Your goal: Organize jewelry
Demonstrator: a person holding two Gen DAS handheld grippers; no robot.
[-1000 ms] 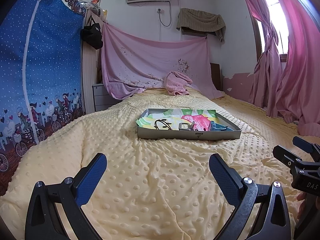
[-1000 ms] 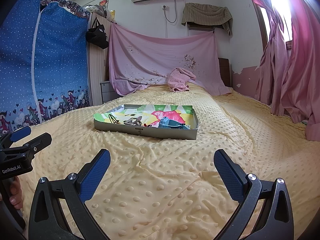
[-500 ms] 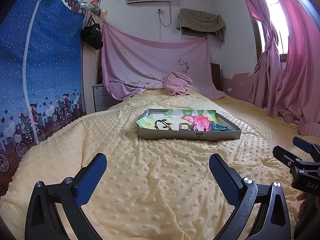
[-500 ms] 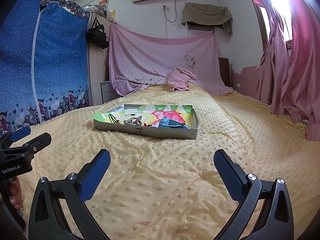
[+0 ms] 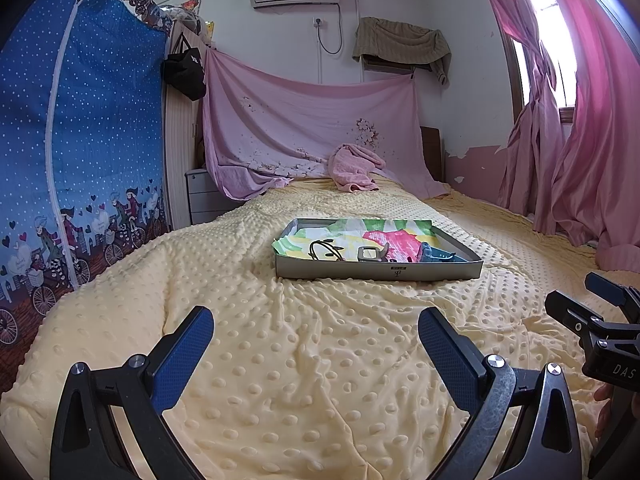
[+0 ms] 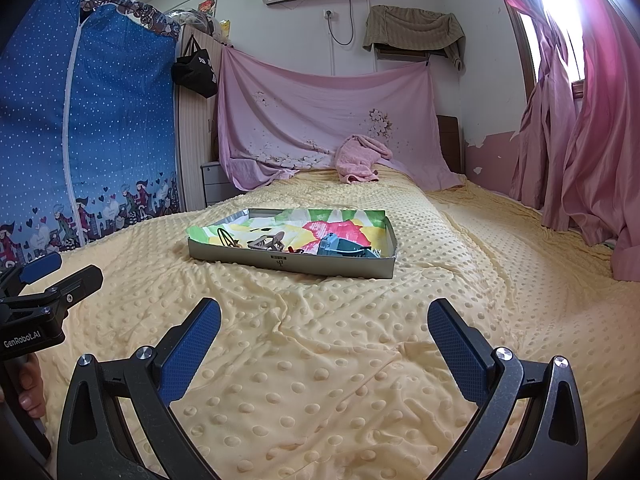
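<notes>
A shallow grey tray [image 5: 376, 271] [image 6: 288, 263] lined with colourful paper lies on the yellow dotted blanket, well ahead of both grippers. Inside it I see a black wire piece [image 5: 322, 249] [image 6: 225, 237], a beige hair claw [image 5: 374, 255] [image 6: 267, 242] and a blue-grey item [image 5: 434, 255] [image 6: 340, 249]. My left gripper [image 5: 316, 344] hovers open over the near blanket, nothing between its blue pads. My right gripper [image 6: 324, 338] is likewise open and empty. Each gripper shows at the edge of the other's view, held by a hand.
A pink towel [image 5: 354, 168] is heaped at the head of the bed under a hung pink sheet [image 5: 312, 128]. A blue fabric wardrobe [image 5: 76, 152] stands to the left, pink curtains [image 5: 580, 140] to the right. The blanket [image 5: 320, 360] lies wrinkled between grippers and tray.
</notes>
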